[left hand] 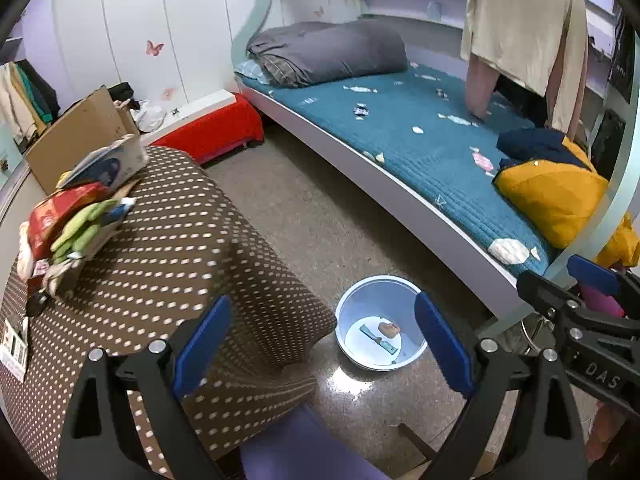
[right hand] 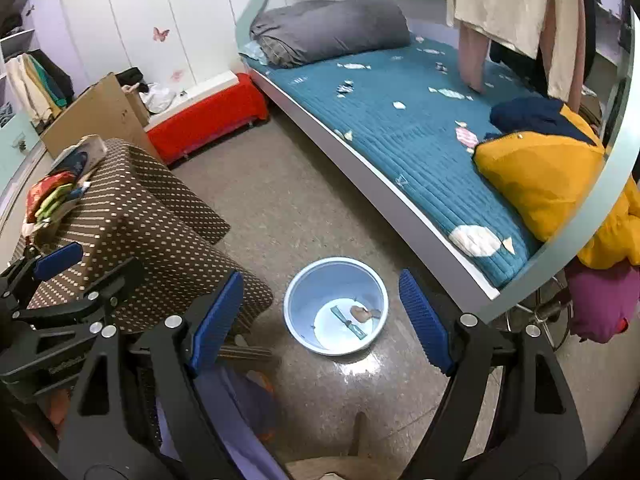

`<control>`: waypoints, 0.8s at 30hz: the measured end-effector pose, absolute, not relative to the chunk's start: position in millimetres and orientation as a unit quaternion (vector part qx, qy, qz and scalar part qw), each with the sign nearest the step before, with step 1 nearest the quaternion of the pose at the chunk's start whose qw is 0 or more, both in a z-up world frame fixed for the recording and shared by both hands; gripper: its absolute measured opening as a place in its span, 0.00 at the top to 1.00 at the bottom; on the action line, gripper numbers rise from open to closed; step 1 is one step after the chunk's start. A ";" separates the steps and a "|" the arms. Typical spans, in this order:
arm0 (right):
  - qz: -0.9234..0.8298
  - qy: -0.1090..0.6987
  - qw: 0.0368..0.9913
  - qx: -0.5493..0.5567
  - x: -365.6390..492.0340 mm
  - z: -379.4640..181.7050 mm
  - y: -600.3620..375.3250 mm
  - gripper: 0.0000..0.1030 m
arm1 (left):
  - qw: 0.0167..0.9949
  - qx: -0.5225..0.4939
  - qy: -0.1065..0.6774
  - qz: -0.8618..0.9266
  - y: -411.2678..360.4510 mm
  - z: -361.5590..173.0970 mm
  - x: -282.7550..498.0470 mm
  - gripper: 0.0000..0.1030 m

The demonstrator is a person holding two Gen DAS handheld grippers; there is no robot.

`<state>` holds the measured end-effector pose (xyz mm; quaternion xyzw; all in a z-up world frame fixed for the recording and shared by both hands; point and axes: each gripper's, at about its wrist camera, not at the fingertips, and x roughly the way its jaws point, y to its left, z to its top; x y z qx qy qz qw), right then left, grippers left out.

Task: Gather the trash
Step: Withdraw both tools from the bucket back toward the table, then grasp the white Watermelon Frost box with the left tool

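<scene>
Two black grippers with blue ribbed fingers are filling the foreground, each with its fingers spread wide and nothing between them: the left gripper (left hand: 324,348) and the right gripper (right hand: 322,322). Both are hanging above a round pale blue plastic basin (right hand: 336,306) that is sitting on the speckled grey floor (right hand: 288,208). Inside the basin a teal wrapper strip (right hand: 349,323) and a small brownish scrap (right hand: 362,313) are lying side by side. Beyond it, a bed with a teal quilted cover (right hand: 408,136) is carrying scattered white and patterned wrappers (right hand: 478,240) across its surface, well apart from the basin. A rolled grey duvet (right hand: 332,28) is resting at the bed's far end, and a yellow and navy jacket (right hand: 548,168) is lying at the near end. To the left, a table under a brown cloth with white dots (left hand: 180,240) is holding a pile of packets (left hand: 80,216).
</scene>
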<state>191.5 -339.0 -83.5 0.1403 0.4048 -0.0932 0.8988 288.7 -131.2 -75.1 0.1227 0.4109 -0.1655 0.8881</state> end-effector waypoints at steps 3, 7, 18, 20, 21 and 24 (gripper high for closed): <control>-0.081 0.397 0.904 0.137 191.1 -75.7 -326.2 0.23 | 0.895 0.114 0.402 -0.156 -114.7 -65.8 283.9 0.12; -0.059 0.389 0.910 0.131 195.3 -66.0 -305.2 0.20 | 0.905 0.100 0.389 -0.138 -87.9 -53.2 279.1 0.12; 0.022 0.379 0.919 0.108 221.2 -47.3 -230.9 0.14 | 0.928 0.060 0.366 -0.039 11.2 -29.9 277.4 0.12; 0.040 0.377 0.920 0.102 226.2 -43.8 -216.2 0.13 | 0.930 0.048 0.364 -0.020 33.2 -26.7 277.7 0.12; 0.052 0.377 0.920 0.096 230.0 -41.6 -205.3 0.13 | 0.931 0.045 0.363 -0.009 43.1 -25.1 278.1 0.12; 0.077 0.377 0.919 0.083 238.1 -38.0 -182.2 0.13 | 0.931 0.029 0.362 0.026 78.3 -23.1 278.0 0.09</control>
